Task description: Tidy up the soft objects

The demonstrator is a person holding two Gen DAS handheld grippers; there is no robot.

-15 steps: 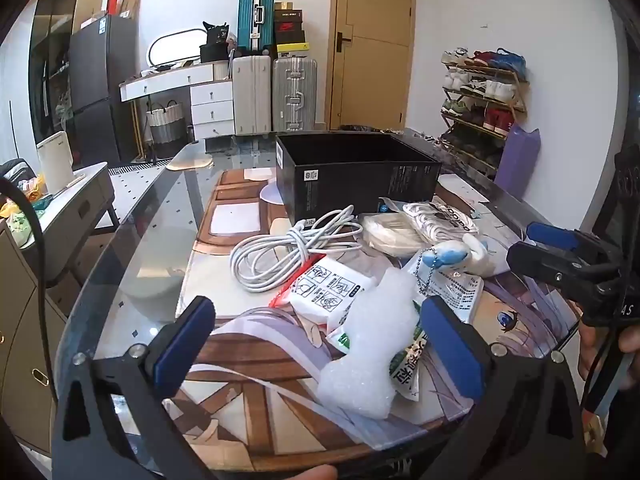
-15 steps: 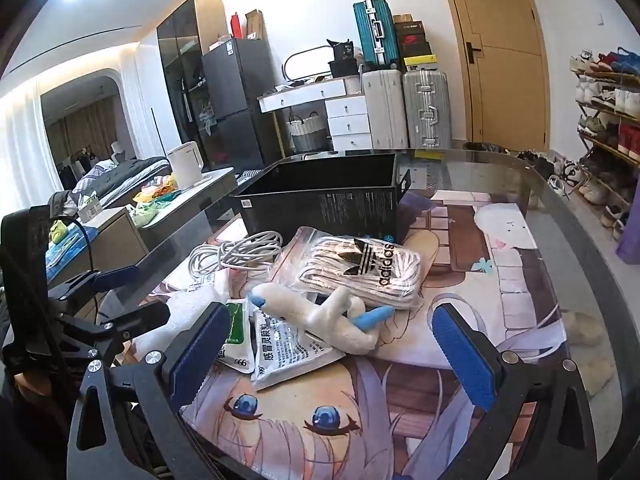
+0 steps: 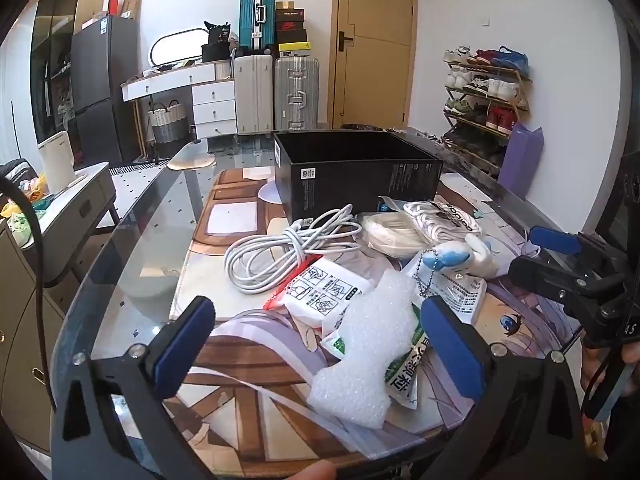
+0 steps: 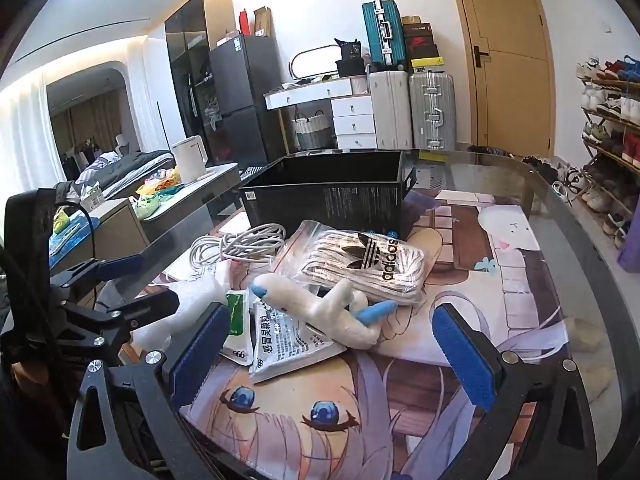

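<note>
- Left gripper [image 3: 320, 346]: jaws standing spread wide, grasping nothing, hovering low over the near edge of the glass table [image 3: 132, 264].
- Bubble wrap piece [image 3: 370, 346]: white, lying between the left gripper's blue pads [image 3: 182, 346], nearer the right-hand pad, and overlapping a green-and-white sachet [image 3: 404, 364].
- White instruction packet [image 3: 326, 294]: lying just ahead of the left gripper, partly tucked under the bubble wrap piece.
- Coiled white cable [image 3: 280, 252]: sitting further ahead of the left gripper, slightly to its left side, touching the white instruction packet.
- Black box [image 3: 356, 174]: open-topped, standing well ahead of both grippers, beyond the whole pile.
- Right gripper [image 4: 332, 354]: jaws released and parted wide, holding nothing, hovering over the printed anime mat [image 4: 500, 304].
- Plush toy [image 4: 320, 306]: white with blue tips, lying just ahead of the right gripper between its pads, resting on a silver medicine sachet [image 4: 288, 340].
- Bagged white laces [image 4: 360, 260]: in a clear adidas-printed bag, lying beyond the plush toy and touching it, just in front of the black box.
- Cream bundle [image 3: 390, 230]: lying ahead of the left gripper, to its right side, beside the bagged white laces; what it is cannot be told.
</note>
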